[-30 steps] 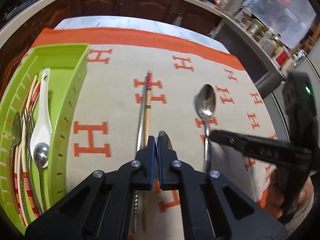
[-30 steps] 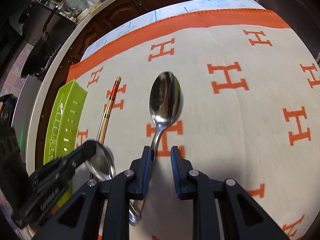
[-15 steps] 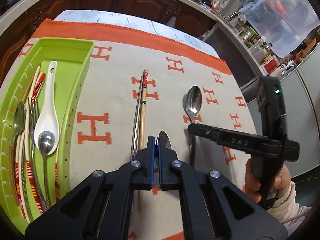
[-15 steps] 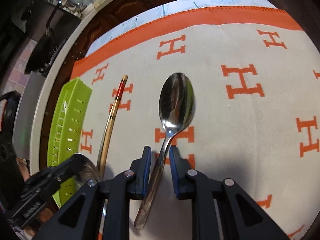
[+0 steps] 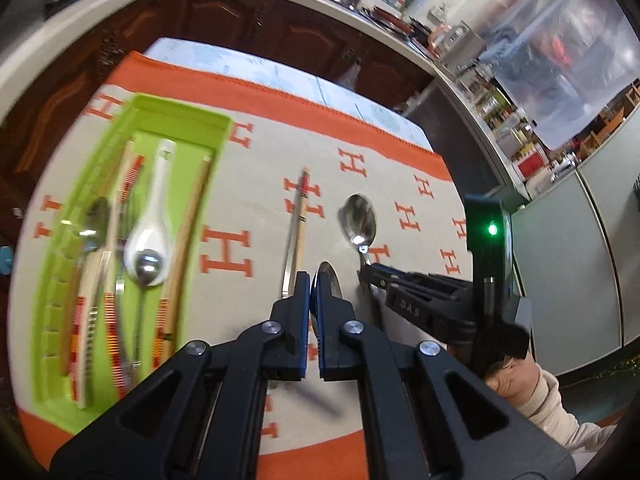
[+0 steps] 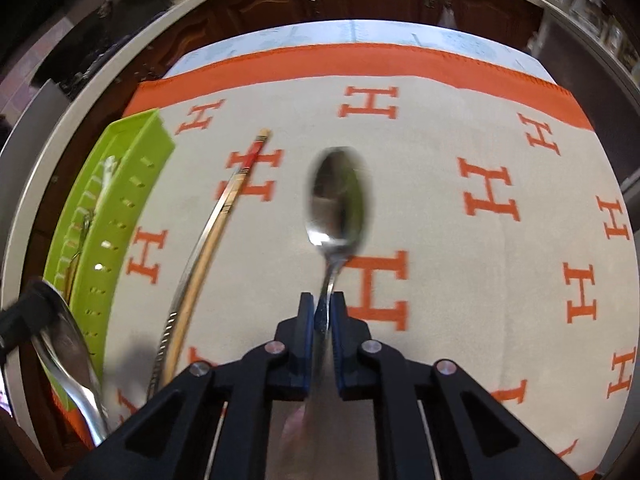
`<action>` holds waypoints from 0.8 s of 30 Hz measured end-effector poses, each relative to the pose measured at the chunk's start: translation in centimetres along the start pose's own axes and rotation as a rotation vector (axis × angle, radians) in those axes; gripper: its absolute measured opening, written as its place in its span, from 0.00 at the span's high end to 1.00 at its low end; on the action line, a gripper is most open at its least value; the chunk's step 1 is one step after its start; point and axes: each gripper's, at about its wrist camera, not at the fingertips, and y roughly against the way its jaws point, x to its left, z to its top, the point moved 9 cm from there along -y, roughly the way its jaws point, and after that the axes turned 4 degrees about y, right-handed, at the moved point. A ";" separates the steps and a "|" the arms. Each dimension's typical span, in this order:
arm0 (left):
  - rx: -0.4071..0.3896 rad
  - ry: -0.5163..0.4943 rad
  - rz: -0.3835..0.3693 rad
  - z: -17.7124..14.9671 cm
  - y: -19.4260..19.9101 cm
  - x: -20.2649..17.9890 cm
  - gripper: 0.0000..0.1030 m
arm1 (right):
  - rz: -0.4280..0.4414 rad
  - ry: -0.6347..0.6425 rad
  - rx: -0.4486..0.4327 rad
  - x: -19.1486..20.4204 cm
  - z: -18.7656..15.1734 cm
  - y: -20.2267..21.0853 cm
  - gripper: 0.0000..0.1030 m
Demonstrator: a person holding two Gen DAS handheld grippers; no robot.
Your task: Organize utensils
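Blue-padded black fingers (image 5: 303, 300) of your left gripper (image 5: 313, 285) are pinched on a shiny steel spoon (image 5: 329, 285), its bowl poking out just past the tips. Your right gripper (image 6: 322, 304) is likewise clamped on the thin neck of a second polished steel spoon (image 6: 338, 200), whose bowl sticks forward above the cloth, slightly blurred. Between the two spoons, on the cream cloth with orange H letters (image 6: 460, 240) covering the surface, lie a wooden chopstick with a red band (image 6: 224, 216) and a slim metal one (image 6: 188, 276), side by side and touching. Farther to your left sits the lime-green slotted plastic tray (image 5: 120, 128), already holding a white ceramic soup spoon (image 5: 150, 224), a small steel spoon (image 5: 145, 270) resting in it, more chopsticks and other cutlery, too blurred to sort. A hand in a pale sleeve (image 5: 532, 392) carries your right gripper.
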 end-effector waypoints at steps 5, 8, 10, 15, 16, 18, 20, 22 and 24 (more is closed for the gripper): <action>-0.043 0.022 0.044 0.7 3.5 2.1 0.99 | 0.013 0.016 -0.019 1.3 0.0 0.8 0.98; -0.064 0.040 0.056 1.0 5.2 3.4 0.99 | 0.002 0.020 -0.015 1.4 0.0 0.6 0.98; -0.074 0.052 0.061 1.0 5.9 4.1 0.99 | 0.015 0.013 0.000 1.3 0.0 0.5 0.98; -0.089 0.073 0.052 1.1 7.0 5.2 0.99 | 0.018 0.016 0.029 1.5 -0.2 0.1 0.97; -0.090 0.076 0.047 1.1 7.2 5.4 0.99 | 0.014 0.017 0.036 1.5 -0.2 -0.2 0.97; -0.089 0.083 0.046 1.1 7.2 5.6 0.99 | 0.001 0.019 0.038 1.6 -0.2 -0.8 0.97; -0.083 0.079 0.052 1.1 7.0 5.5 0.99 | -0.008 0.007 0.045 1.5 -0.2 -0.9 0.98; -0.064 0.062 0.074 1.1 7.0 5.6 0.99 | -0.007 -0.012 0.058 1.5 -0.2 -0.9 0.98; -0.053 0.033 0.107 1.6 7.1 5.8 0.99 | 0.026 -0.045 0.062 1.8 -0.2 -0.4 0.98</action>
